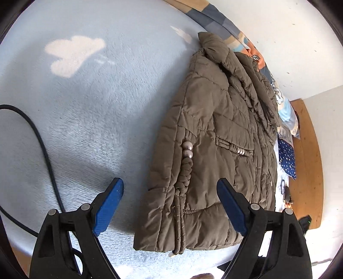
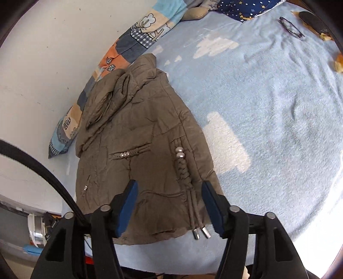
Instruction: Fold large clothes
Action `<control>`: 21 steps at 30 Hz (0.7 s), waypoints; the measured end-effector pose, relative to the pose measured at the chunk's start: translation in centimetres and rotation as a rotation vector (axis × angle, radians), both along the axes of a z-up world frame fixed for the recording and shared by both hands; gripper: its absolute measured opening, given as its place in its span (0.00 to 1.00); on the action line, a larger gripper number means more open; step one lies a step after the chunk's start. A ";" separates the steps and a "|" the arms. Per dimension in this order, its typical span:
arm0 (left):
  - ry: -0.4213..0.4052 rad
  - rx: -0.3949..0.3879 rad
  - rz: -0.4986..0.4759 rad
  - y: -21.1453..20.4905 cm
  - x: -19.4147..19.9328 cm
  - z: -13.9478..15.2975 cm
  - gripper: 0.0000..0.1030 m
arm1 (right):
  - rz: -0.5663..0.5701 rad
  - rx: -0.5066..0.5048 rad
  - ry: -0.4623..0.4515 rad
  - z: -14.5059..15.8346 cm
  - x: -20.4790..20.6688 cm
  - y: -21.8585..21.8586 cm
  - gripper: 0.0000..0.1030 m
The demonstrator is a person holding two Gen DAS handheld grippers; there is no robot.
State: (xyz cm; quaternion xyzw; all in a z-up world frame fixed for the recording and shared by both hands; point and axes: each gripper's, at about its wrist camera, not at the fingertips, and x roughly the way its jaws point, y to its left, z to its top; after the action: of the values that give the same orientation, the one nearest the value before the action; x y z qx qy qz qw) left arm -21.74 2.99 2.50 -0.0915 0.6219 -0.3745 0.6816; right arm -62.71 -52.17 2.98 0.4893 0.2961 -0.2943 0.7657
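Observation:
A brown quilted jacket lies folded lengthwise on a light blue blanket, collar far, hem near. A braided cord with silver beads runs down its front. My left gripper is open and empty, hovering above the hem, blue pads either side of the jacket's left part. In the right wrist view the jacket lies by the wall. My right gripper is open and empty over the hem, near the cord's metal tips.
A patchwork pillow lies along the white wall behind the jacket. A dark blue starred cushion and glasses lie at the far end of the blanket. A black cable crosses the blanket at left.

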 end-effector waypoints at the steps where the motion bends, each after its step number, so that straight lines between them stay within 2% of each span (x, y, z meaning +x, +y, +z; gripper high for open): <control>1: 0.002 -0.005 0.000 0.1 0.0 -0.1 0.85 | 0.002 0.005 -0.005 -0.6 0.1 -0.2 0.67; 4: 0.022 -0.035 0.016 0.7 -0.1 -0.7 0.85 | -0.013 0.088 -0.016 -2.5 0.9 -1.5 0.69; 8: -0.004 -0.052 -0.004 0.8 -0.7 -0.9 0.85 | 0.020 0.052 -0.018 -2.2 1.2 -1.3 0.69; 12: -0.018 -0.041 -0.026 0.3 -1.1 -0.8 0.85 | -0.002 0.021 -0.025 -1.9 -0.7 -0.9 0.69; 15: -0.001 -0.032 -0.030 -0.2 -1.7 -0.5 0.85 | -0.059 0.090 -0.017 -3.5 -2.3 -1.6 0.70; 17: 0.024 -0.102 -0.060 -0.7 -2.5 0.2 0.85 | -0.079 0.143 -0.027 -4.6 -2.8 -2.0 0.70; 18: 0.007 -0.123 -0.067 -0.8 -3.0 0.3 0.85 | -0.070 0.160 -0.037 -4.9 -2.6 -2.1 0.70; 19: -0.012 -0.139 -0.061 -0.4 -3.4 -0.3 0.85 | -0.057 0.166 -0.038 -4.9 -2.4 -2.1 0.70; 21: 0.041 -0.148 -0.025 0.2 -3.3 -1.9 0.85 | -0.006 0.169 -0.019 -5.4 -1.1 -1.7 0.71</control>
State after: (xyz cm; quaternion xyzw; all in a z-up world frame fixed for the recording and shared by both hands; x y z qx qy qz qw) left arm -25.09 3.19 0.64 -0.1418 0.6074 -0.4260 0.6554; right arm -63.79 -53.91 -2.41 0.5557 0.3112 -0.2659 0.7236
